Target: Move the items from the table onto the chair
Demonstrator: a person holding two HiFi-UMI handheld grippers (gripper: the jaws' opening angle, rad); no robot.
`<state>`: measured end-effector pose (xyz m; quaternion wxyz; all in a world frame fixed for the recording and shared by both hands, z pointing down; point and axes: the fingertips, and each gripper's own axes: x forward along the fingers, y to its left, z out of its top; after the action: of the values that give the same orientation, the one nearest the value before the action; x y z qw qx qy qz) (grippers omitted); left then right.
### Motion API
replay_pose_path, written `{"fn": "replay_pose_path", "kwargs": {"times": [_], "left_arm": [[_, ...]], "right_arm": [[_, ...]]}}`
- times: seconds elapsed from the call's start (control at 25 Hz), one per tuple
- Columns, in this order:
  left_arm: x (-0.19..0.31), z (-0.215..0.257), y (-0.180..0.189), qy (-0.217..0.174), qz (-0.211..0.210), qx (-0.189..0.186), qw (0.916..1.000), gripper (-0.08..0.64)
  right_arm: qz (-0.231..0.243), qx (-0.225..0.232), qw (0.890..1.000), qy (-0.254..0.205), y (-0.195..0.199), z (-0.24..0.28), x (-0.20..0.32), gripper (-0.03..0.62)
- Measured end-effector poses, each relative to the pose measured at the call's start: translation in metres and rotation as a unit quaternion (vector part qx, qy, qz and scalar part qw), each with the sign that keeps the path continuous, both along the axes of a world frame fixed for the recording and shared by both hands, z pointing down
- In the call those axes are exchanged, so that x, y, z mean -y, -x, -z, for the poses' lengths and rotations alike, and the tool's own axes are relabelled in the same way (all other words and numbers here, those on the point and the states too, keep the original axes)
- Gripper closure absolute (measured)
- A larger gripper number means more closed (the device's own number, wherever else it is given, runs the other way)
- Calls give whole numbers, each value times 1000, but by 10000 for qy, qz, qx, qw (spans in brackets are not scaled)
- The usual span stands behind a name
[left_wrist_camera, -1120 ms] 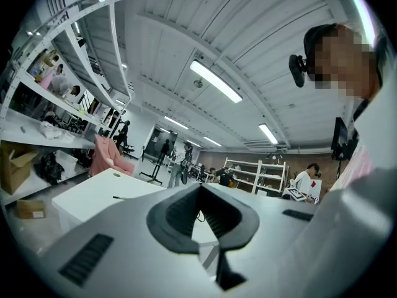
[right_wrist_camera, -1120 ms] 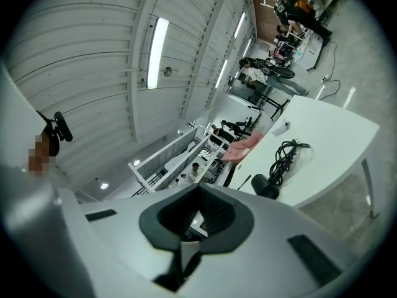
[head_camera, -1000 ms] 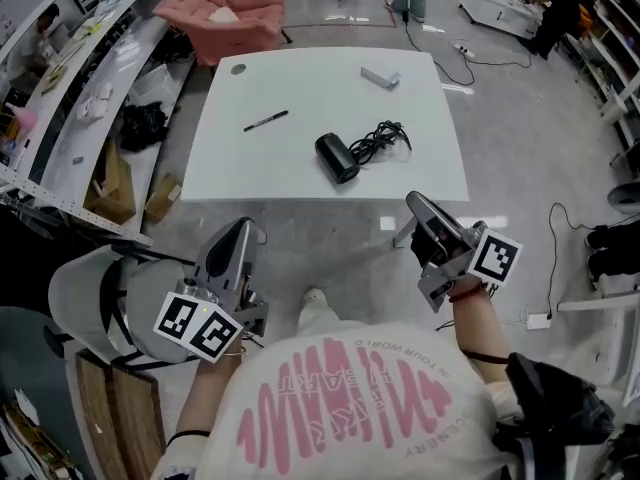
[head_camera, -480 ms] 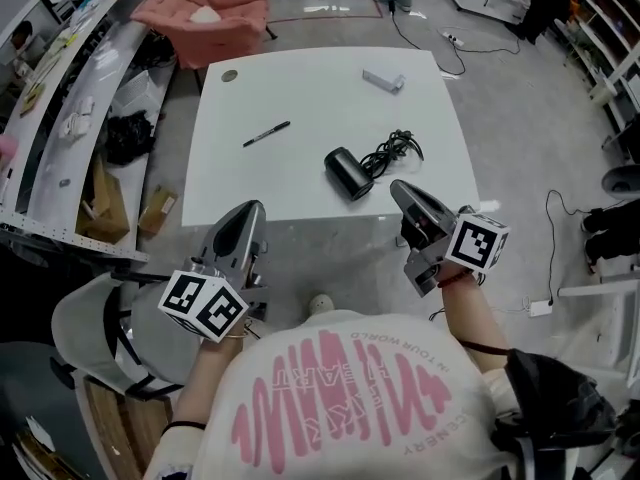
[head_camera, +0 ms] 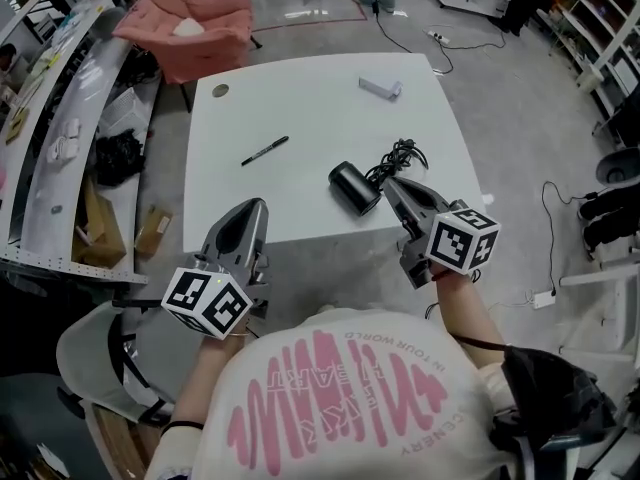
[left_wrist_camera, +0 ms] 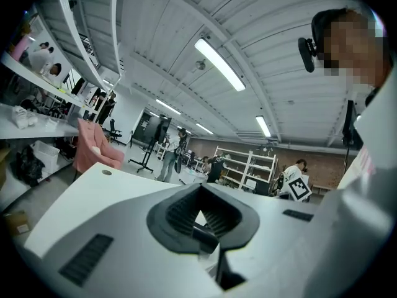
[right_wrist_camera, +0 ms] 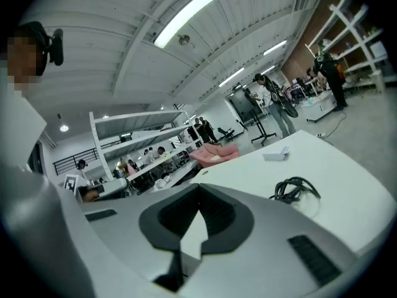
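Premises: open-plan laboratory workshop in an industrial shell.
Observed: bare concrete floor; corrugated ceiling with strip lights; white metal shelving racks; long cluttered workbenches; several persons standing about; white table set centrally.

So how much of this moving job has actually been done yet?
Nothing looks done. The pen, the black gadget with its cord and the small white box all lie on the table; the pink chair stands beyond it. Nothing is in hand: the left tool and right tool are shut and empty at the table's near edge. All three items remain to be moved.
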<state>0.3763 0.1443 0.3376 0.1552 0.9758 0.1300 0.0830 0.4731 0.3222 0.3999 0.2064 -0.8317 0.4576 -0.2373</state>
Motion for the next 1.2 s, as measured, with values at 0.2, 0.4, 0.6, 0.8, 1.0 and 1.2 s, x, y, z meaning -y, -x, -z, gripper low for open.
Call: {"fn": "replay_pose_path", "kwargs": {"times": [0.2, 0.4, 0.6, 0.8, 1.0, 1.2], "left_arm": [[-1, -3, -9, 32, -6, 76, 10000, 551], [-3, -17, -11, 58, 54, 156, 9998, 551], [4, -30, -10, 63, 347, 319, 9989, 551], [-2, -39, -17, 163, 710, 408, 9965, 551], [-14, -36, -22, 106, 1126, 336, 9930, 551], [-22, -36, -19, 123, 1581, 303, 9869, 551]], "right_arm": [[-230, -490, 9946, 885, -10, -10, -1, 583], [-291, -870, 9839, 1534, -21, -24, -4, 583], [73, -653, 9876, 1425, -30, -33, 6, 583], [743, -830, 9827, 1482, -40, -36, 6, 583], [1708, -1133, 9671, 1508, -50, -34, 9, 580], [2723, -1496, 9324, 1847, -56, -44, 11, 470]]}}
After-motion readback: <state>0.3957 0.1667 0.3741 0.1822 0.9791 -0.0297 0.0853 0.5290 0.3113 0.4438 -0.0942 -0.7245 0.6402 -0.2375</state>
